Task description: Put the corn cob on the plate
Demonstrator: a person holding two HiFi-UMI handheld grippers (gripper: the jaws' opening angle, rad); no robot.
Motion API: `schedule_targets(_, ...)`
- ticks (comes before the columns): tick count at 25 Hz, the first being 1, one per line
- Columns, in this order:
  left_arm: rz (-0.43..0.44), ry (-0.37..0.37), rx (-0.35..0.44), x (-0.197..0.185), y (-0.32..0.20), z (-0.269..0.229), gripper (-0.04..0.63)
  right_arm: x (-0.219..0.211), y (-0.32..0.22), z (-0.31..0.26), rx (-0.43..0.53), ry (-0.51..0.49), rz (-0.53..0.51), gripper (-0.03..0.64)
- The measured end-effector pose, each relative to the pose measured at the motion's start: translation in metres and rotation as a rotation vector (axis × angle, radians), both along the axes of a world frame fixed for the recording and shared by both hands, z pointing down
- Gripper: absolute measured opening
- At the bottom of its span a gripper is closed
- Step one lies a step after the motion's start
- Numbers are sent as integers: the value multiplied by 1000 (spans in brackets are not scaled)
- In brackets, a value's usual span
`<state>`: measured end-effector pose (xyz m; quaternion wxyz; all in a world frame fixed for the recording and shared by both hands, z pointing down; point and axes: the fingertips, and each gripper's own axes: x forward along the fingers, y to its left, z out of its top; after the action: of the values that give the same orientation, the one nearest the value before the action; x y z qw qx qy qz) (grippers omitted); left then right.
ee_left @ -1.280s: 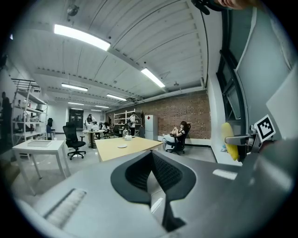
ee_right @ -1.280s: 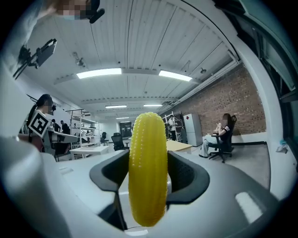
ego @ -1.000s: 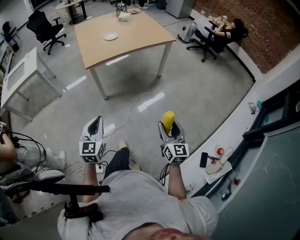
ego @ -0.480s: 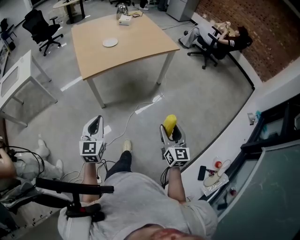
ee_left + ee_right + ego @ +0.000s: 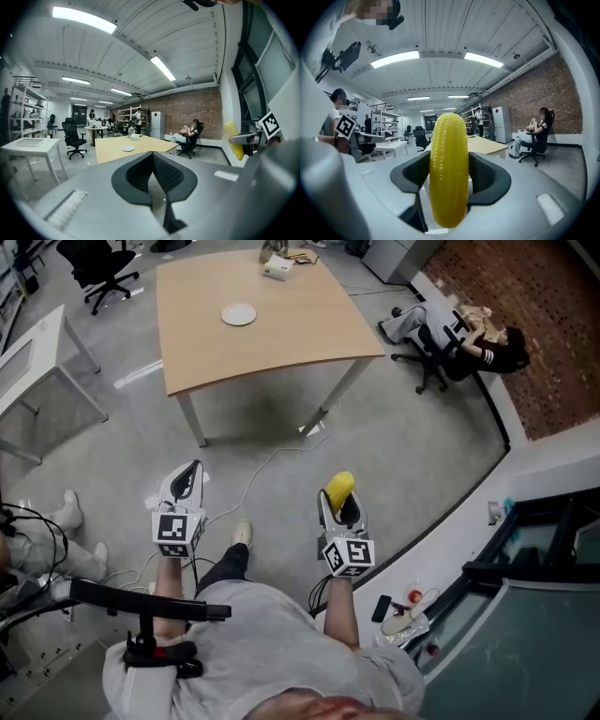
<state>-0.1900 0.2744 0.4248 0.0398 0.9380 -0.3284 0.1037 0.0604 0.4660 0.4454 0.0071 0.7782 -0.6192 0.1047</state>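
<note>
Clamping the corn cob (image 5: 448, 168), right gripper (image 5: 338, 502) hovers over grey floor (image 5: 403, 442), table (image 5: 281, 343) ahead.

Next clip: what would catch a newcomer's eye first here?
The bright yellow corn cob, clamped between the jaws of the right gripper and sticking out past them, stands out at once. The small white plate sits far ahead on the wooden table, across a stretch of grey floor. The left gripper is shut with nothing in it.
</note>
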Motion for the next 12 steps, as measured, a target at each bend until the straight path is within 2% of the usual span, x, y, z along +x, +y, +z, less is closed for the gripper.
schedule_targets(12, -73, 41, 55, 7, -46, -29, 20, 20, -61, -16, 27, 18, -73, 259)
